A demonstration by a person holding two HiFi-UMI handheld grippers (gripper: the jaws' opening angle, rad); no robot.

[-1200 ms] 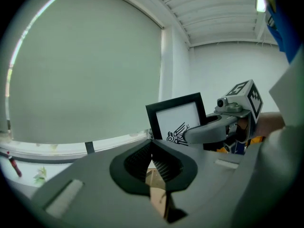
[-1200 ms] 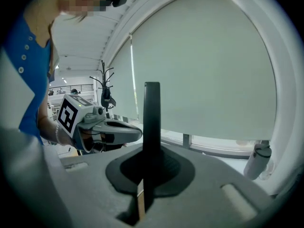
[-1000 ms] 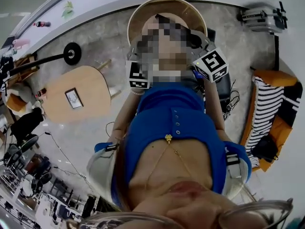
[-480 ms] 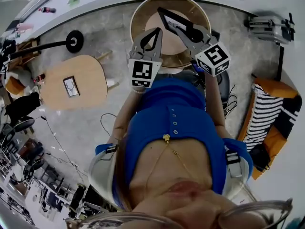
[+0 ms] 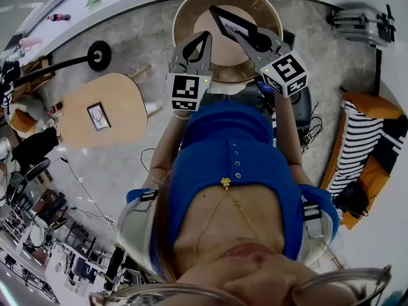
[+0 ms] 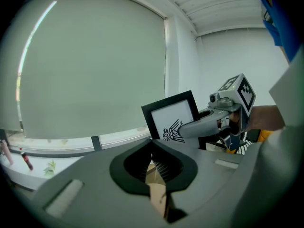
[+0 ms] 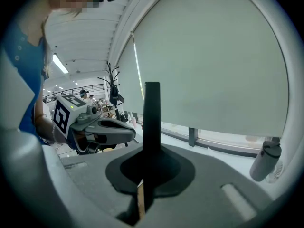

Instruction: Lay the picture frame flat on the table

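My left gripper (image 5: 207, 37): jaws together, empty, over the near edge of the round light-wood table (image 5: 185, 11). My right gripper (image 5: 245, 37): clamped on the black rectangular picture frame (image 6: 173, 115), upright over the table's middle.

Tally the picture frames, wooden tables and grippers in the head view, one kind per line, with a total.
Picture frames: 2 (held frame, flat frame)
Wooden tables: 2 (round table, side table)
Grippers: 2 (left gripper, right gripper)
Total: 6
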